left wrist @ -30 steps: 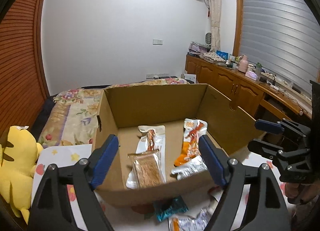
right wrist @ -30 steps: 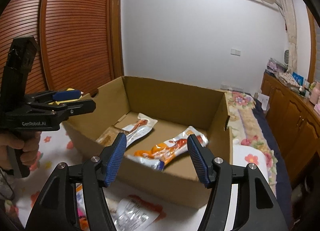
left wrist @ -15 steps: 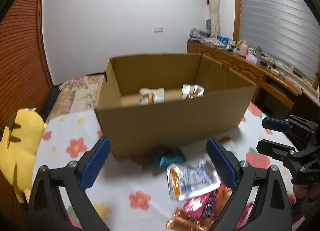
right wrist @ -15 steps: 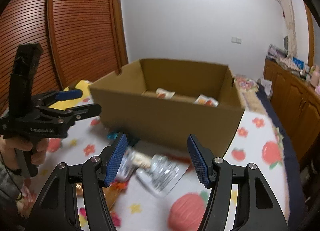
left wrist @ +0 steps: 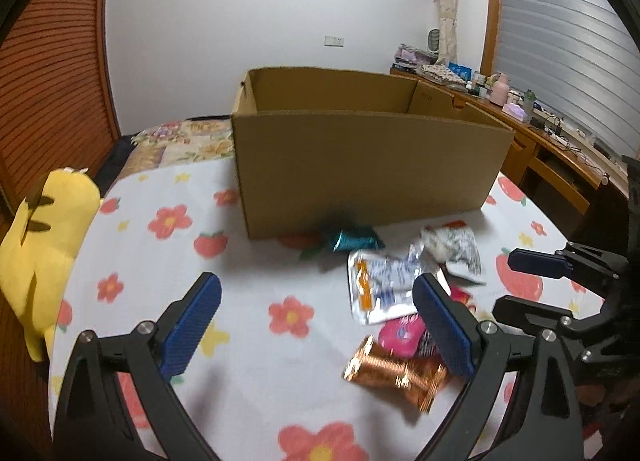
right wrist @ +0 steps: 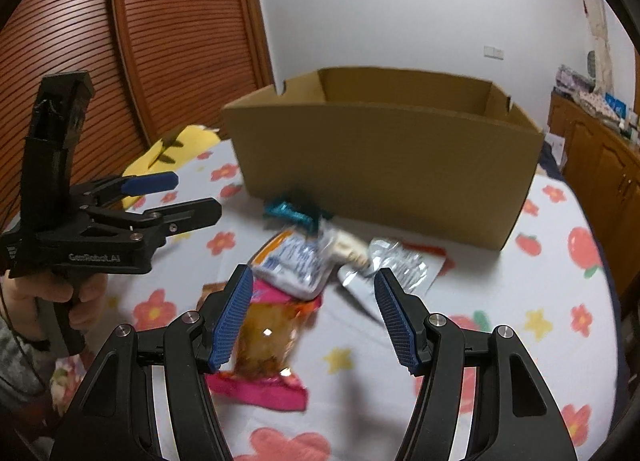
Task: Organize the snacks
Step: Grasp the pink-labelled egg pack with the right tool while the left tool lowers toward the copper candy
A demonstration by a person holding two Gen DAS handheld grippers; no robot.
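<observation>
An open cardboard box (left wrist: 368, 165) (right wrist: 384, 165) stands on the flowered table. Loose snack packets lie in front of it: a teal one (left wrist: 352, 239) (right wrist: 290, 213), a white and orange pouch (left wrist: 380, 285) (right wrist: 296, 259), a silver pouch (left wrist: 456, 247) (right wrist: 396, 261), a pink packet (left wrist: 400, 335) (right wrist: 260, 391) and a copper foil packet (left wrist: 394, 375). My left gripper (left wrist: 316, 325) is open and empty, low over the table left of the packets; it also shows in the right wrist view (right wrist: 172, 197). My right gripper (right wrist: 314, 317) is open and empty just above the packets; it also shows in the left wrist view (left wrist: 520, 281).
A yellow plush toy (left wrist: 44, 237) lies at the table's left edge. A bed with a floral cover (left wrist: 180, 141) is behind the box. Wooden cabinets (left wrist: 552, 149) run along the right wall. A slatted wooden door (right wrist: 120, 61) is on the left.
Both grippers have dropped from above the box and pulled back to table height in front of it. The box's inside is now hidden and the loose packets have come into view.
</observation>
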